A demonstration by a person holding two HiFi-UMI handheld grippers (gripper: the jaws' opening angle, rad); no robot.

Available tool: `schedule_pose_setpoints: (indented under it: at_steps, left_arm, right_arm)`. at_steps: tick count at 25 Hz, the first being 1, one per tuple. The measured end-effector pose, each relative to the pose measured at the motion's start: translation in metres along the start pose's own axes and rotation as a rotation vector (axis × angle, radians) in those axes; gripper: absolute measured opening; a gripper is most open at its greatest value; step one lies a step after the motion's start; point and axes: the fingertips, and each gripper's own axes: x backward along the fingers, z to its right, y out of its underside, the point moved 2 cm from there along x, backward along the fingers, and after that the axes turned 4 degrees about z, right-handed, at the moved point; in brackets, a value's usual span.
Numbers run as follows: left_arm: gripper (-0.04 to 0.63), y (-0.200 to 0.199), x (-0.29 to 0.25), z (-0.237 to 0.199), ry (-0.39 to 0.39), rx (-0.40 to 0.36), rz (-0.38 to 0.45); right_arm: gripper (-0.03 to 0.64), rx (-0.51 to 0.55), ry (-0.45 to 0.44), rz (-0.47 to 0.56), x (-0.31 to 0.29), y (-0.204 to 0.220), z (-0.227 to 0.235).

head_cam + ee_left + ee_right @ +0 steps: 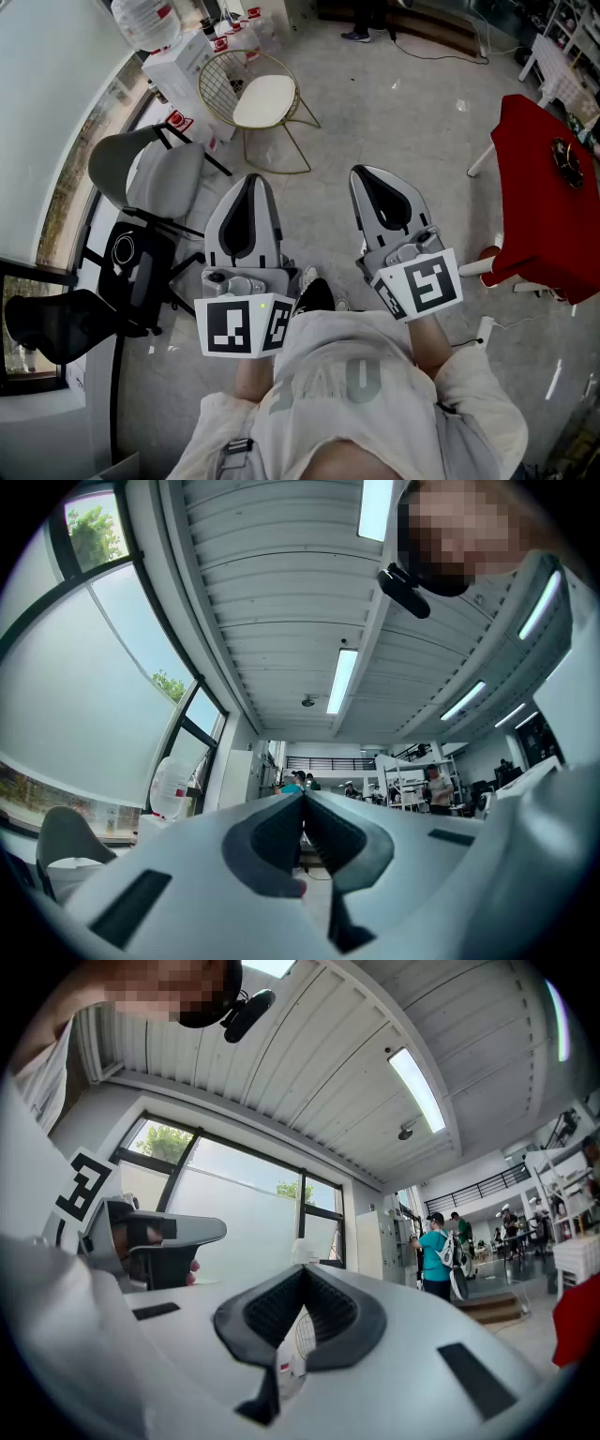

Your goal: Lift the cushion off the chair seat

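Two closed tongs point(251, 180) point(367, 173), one cushion point(264, 100), wire chair point(217, 80)

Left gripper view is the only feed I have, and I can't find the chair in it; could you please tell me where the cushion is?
Observer: The head view shows it. The cream cushion lies flat on the seat of the gold wire chair, across open floor ahead of the person.
Operator: Thank you. Is the right hand-held gripper anywhere near it?
Observer: No. The right hand-held gripper is held out beside the left hand-held gripper, well short of the chair and touching nothing.
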Motion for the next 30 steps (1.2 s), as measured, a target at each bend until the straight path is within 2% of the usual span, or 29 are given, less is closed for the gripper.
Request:
schedule_pose_setpoints:
  at_steps: [5, 11, 14, 20, 25, 30]
  left_arm:
    - [0.014, 0.005, -0.003, -0.008, -0.024, 0.014, -0.007]
    - [0.014, 0.018, -0.003, -0.024, -0.077, 0.049, -0.062]
    - [0.014, 0.024, -0.003, -0.035, -0.107, 0.041, -0.080]
    - [0.014, 0.048, -0.015, -0.062, -0.162, 0.079, -0.113]
    - [0.014, 0.088, -0.043, -0.097, -0.198, 0.105, -0.143]
    - [0.014, 0.126, -0.109, -0.148, -0.214, 0.150, -0.178]
  right_arm:
    - [0.017, 0.003, 0.002, -0.001, -0.006, 0.003, 0.006]
    - [0.017, -0.003, -0.010, -0.028, -0.013, 0.016, 0.007]
    - [0.017, -0.025, -0.024, -0.037, -0.022, 0.023, 0.005]
    - [0.017, -0.109, -0.031, -0.047, -0.048, 0.048, 0.012]
    - [0.017, -0.136, -0.039, -0.094, -0.082, 0.087, 0.024]
    - [0.017, -0.143, -0.035, -0.151, -0.158, 0.121, 0.055]
